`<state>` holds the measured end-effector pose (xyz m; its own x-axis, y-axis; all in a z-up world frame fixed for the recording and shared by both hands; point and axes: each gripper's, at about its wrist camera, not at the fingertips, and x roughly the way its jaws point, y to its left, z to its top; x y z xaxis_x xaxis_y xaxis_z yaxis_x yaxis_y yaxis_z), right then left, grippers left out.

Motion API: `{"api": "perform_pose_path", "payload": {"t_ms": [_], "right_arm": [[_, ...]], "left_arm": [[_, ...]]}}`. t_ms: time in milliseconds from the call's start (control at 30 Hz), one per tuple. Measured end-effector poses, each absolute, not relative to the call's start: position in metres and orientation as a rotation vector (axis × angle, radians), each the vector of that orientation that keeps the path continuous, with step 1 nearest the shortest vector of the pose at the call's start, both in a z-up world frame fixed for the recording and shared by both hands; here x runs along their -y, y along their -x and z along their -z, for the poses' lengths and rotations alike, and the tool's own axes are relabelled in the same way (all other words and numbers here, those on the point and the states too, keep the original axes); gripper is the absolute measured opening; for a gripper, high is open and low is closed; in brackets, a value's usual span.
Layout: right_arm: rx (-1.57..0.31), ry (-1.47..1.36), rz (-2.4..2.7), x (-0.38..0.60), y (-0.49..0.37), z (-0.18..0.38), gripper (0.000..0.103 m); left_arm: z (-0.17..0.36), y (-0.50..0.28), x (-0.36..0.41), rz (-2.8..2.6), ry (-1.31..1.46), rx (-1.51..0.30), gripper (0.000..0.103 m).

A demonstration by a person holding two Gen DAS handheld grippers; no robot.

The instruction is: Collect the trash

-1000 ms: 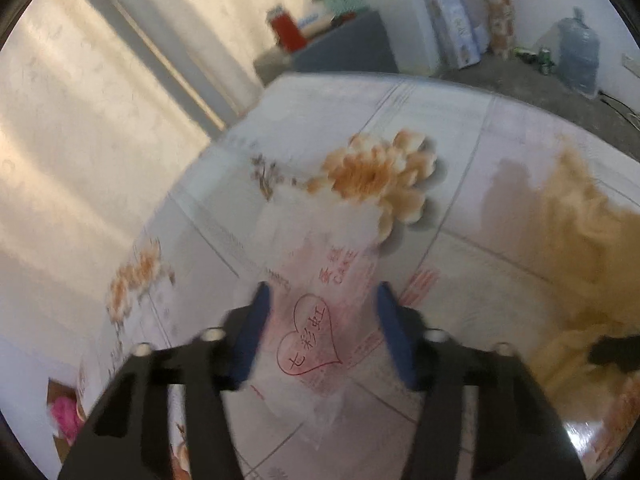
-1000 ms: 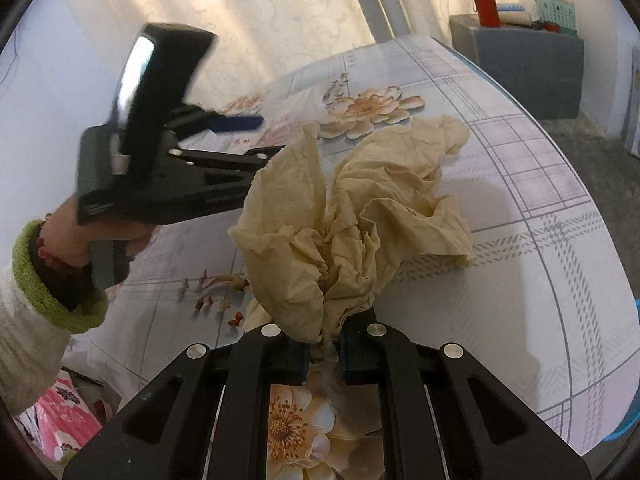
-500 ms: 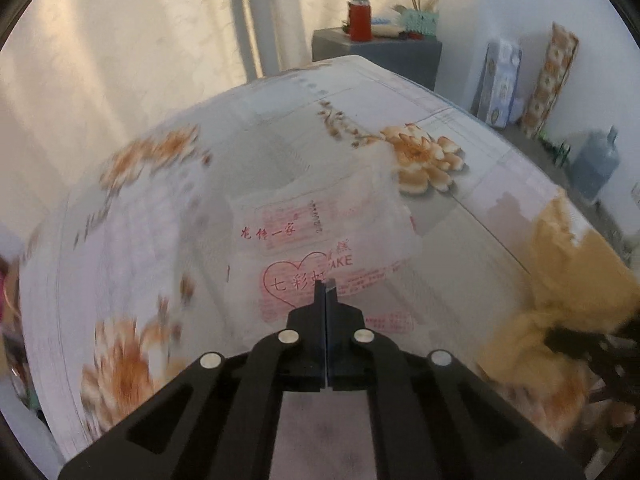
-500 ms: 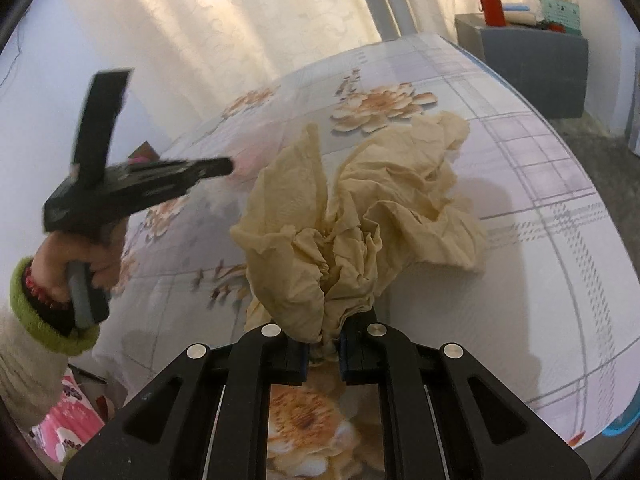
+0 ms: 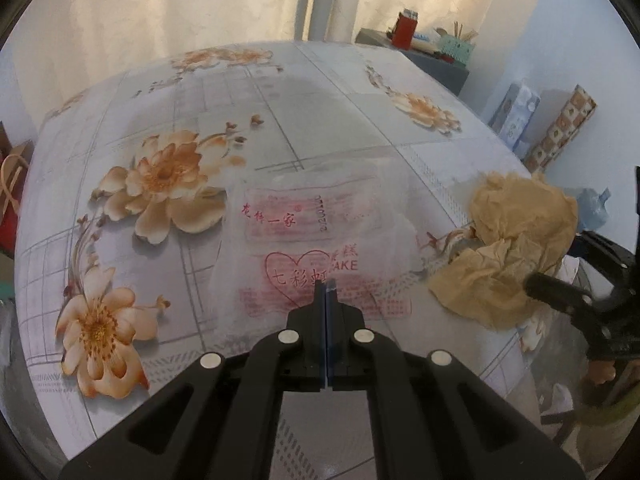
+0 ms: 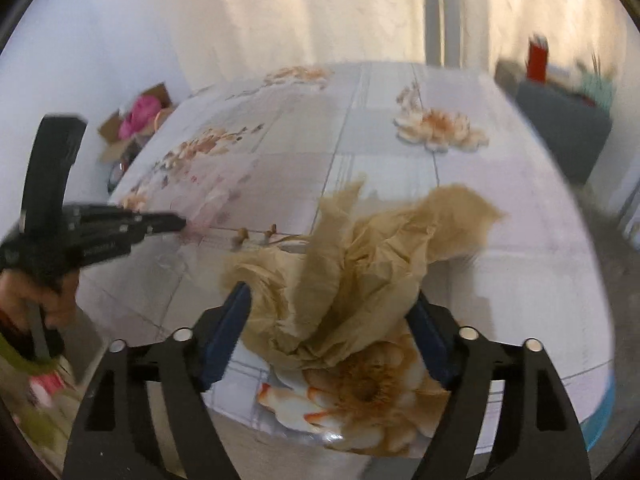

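A clear plastic cake wrapper with red print lies on the flowered table. My left gripper is shut on the wrapper's near edge; it also shows in the right wrist view. A crumpled tan paper lies on the table between the spread blue pads of my right gripper, which is open. The paper also shows in the left wrist view, at the right, next to the right gripper.
A grey cabinet with a red container stands behind the table. Boxes lean on the right wall. A cardboard box with pink contents sits on the floor at the left. The table edge is near in the right wrist view.
My left gripper closed on the wrapper's edge. My right gripper opened and let go of the tan paper, which now rests on the table.
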<state>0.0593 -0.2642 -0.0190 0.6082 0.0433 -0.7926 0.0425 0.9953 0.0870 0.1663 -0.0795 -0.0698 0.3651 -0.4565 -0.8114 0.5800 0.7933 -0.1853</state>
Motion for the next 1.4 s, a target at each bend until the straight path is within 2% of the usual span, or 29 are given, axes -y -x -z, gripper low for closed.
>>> {"api": "perform_pose_path", "payload": {"t_ms": [267,533,733,1067,1133,1233,1300,1400], "right_arm": [[-0.867,0.053,-0.091,0.26,-0.053,0.0,0.095],[-0.924,0.157,-0.132,0.257,-0.088,0.03,0.095],[-0.987,0.098,-0.131,0.275,-0.106,0.057,0.095],[-0.971,0.09,-0.075,0.27,-0.099,0.059,0.095],[-0.971,0.081,-0.056,0.269,-0.096,0.059,0.091],[-0.969,0.068,-0.029,0.268,-0.093,0.056,0.076],[-0.964,0.052,0.0,0.269,-0.089,0.054,0.06],[-0.956,0.027,0.048,0.269,-0.083,0.052,0.047]], "left_arm": [[0.073,-0.17,0.069,0.701,-0.077,-0.996,0.0],[0.074,-0.176,0.057,0.71,-0.034,-1.0,0.0],[0.076,-0.178,0.053,0.72,-0.023,-1.006,0.0],[0.078,-0.181,0.054,0.726,-0.007,-1.012,0.0],[0.079,-0.182,0.055,0.727,-0.005,-1.012,0.0],[0.079,-0.184,0.057,0.729,-0.003,-1.011,0.0],[0.079,-0.184,0.057,0.728,-0.001,-1.012,0.0],[0.079,-0.184,0.058,0.725,0.003,-1.009,0.0]]}}
